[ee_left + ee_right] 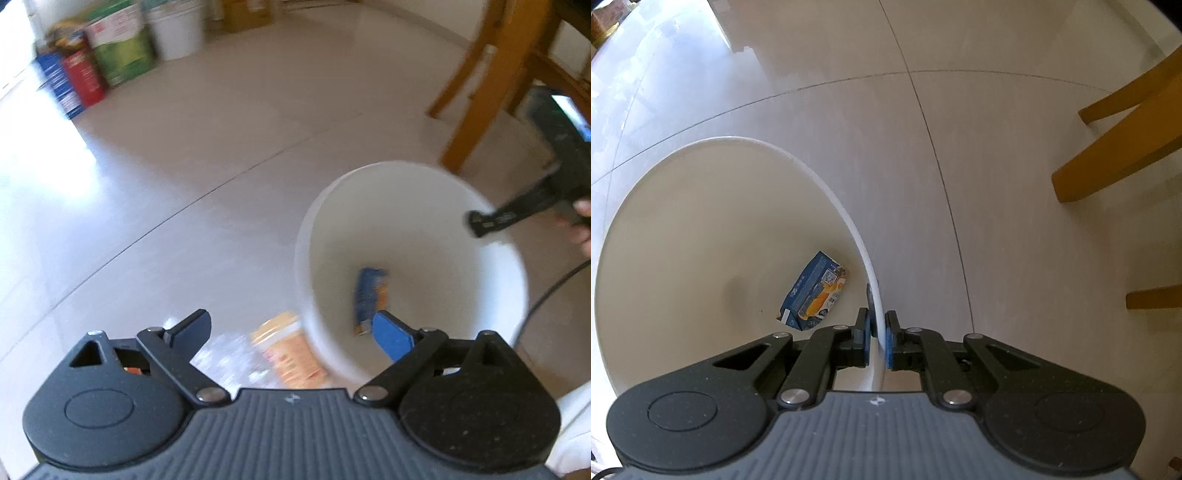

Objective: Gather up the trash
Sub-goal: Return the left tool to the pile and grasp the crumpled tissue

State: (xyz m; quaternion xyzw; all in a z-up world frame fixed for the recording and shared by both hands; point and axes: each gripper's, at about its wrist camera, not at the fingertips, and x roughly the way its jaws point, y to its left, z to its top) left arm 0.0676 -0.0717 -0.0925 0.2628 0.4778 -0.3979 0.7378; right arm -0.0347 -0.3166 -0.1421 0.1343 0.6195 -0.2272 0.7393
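Note:
A white bucket [406, 221] stands on the tiled floor with a blue and orange carton [369, 299] lying on its bottom. My left gripper [291, 328] is open above the floor just left of the bucket, with nothing between its fingers. Under it lie an orange printed cup [288, 354] and a crumpled clear plastic piece [229, 354], both blurred. My right gripper [877, 332] is shut on the bucket's rim, one pad inside the bucket wall [701, 240] and one outside. The carton [812, 291] shows clearly there. In the left wrist view the right gripper [480, 223] sits at the bucket's right rim.
Wooden chair legs [476, 99] stand just behind and right of the bucket, and also show as chair legs [1115, 158] in the right wrist view. Coloured boxes [85, 77] and a white pail [177, 29] line the far wall. A black cable [546, 295] hangs at the right.

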